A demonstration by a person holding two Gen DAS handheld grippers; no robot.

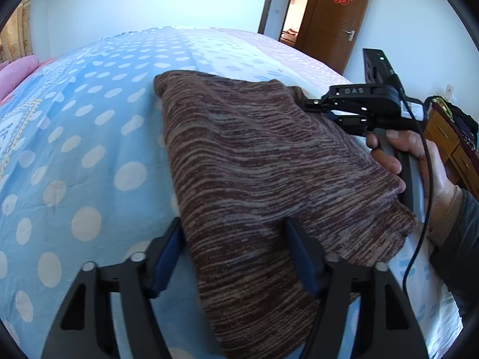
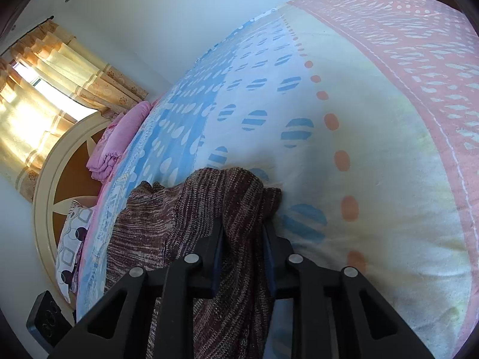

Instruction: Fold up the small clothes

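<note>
A brown striped knit garment [image 1: 263, 173] lies folded on the bed. My left gripper [image 1: 233, 233] is open, its fingers straddling the garment's near edge, the right finger [image 1: 299, 254] resting on the knit. My right gripper [image 2: 244, 230] is shut on a bunched fold of the garment [image 2: 233, 206] and shows from the side in the left wrist view [image 1: 311, 104], at the garment's far right corner, held by a hand [image 1: 419, 161].
The bed has a blue polka-dot cover [image 1: 89, 149] with white and pink bands [image 2: 419, 89]. Pink bedding [image 2: 119, 137] and a round headboard [image 2: 48, 179] lie at the head. A wooden door [image 1: 335, 15] and a wooden dresser [image 1: 449, 140] stand beyond the bed.
</note>
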